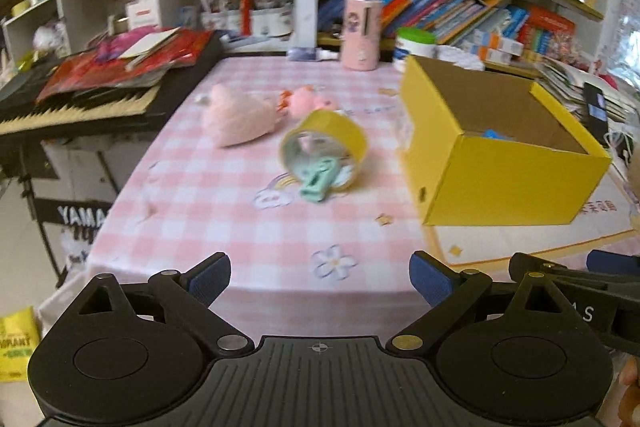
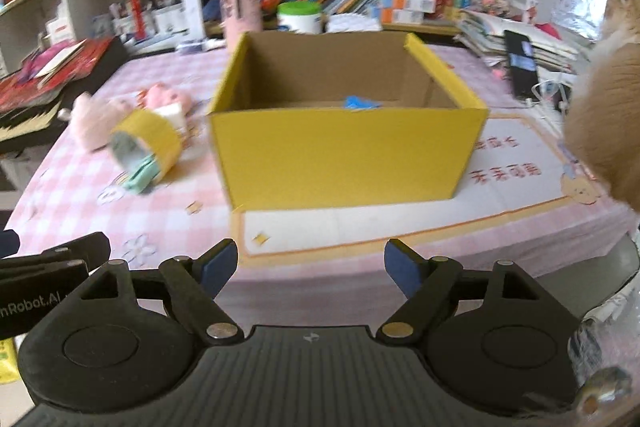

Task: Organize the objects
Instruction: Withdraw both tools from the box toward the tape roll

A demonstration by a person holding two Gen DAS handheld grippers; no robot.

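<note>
Both claws hung just off the near edge of the surface (image 1: pixel 240 227), a pink checked cloth, and neither had hold of anything. The left claw (image 1: pixel 320 281) stood wide open with bare cloth between its blue pads, and the right claw (image 2: pixel 311 269) was likewise spread wide and empty, facing the near wall of the yellow box (image 2: pixel 344 155). That box stood open-topped on a printed mat, with a small blue object (image 2: pixel 360 103) lying on its floor. The loose things lay to the box's left: a yellow roll of tape (image 1: pixel 326 143) tipped on its side with its open mouth turned toward the claws, a mint-green clip (image 1: pixel 318 183) poking out of that mouth toward the near edge, and behind them a pale pink plush (image 1: pixel 236 119) and a smaller pink toy (image 1: pixel 308 101). In the left wrist view the tape and clip sat almost straight ahead of the left claw, well apart from it, while in the right wrist view they lay far off to the left. The left hand therefore seemed the nearer one for a pick, and the clip's long axis ran roughly along its line of approach. An orange furry animal (image 2: pixel 608 115) sat at the right edge of the surface, near the box.
</note>
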